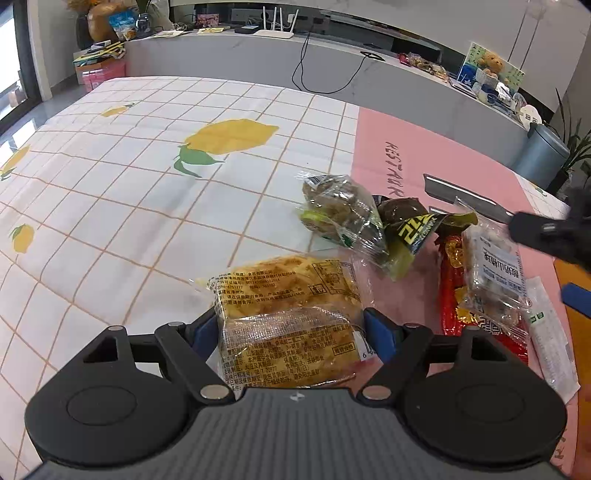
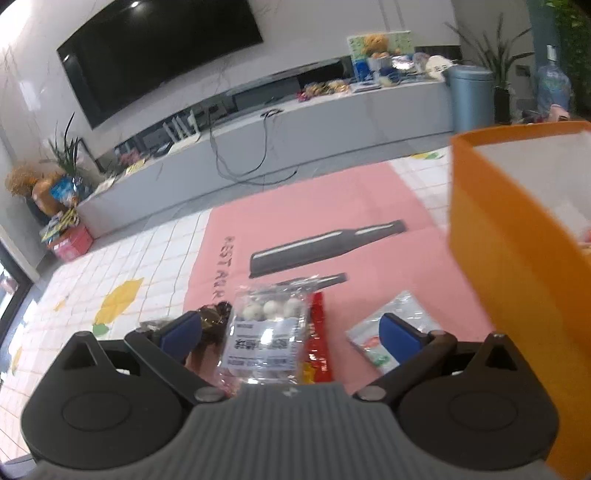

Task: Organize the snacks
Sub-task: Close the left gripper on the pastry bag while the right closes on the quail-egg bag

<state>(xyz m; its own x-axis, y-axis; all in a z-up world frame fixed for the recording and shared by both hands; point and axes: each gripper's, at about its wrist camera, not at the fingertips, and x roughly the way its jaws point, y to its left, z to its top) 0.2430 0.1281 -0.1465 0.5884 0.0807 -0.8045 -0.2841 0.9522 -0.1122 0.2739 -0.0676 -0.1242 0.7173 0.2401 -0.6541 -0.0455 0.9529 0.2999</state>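
Left gripper [image 1: 291,326] jaws clamped on yellow pastry packet [image 1: 288,317] at the mat's edge, right gripper [image 2: 291,332] jaws apart straddling clear candy bag [image 2: 266,332] beside orange box [image 2: 517,258], likely the drop-off.

lemon-print grid cloth [image 1: 155,192] spreads across the surface, a pink mat [image 2: 314,206] with a dark bottle print [image 2: 325,243] laid over its right part. behind, a long grey tv console [image 2: 295,125] runs along the wall, a big black television [image 2: 162,48] mounted above it. white router [image 1: 275,27] with upright antennas on the console, black cables [image 1: 325,79] trailing down its front. teddy bear picture [image 1: 491,64] at the console's right end, a blue-grey bin [image 1: 543,151] just beside it, potted plant [image 2: 66,155] at the far left.
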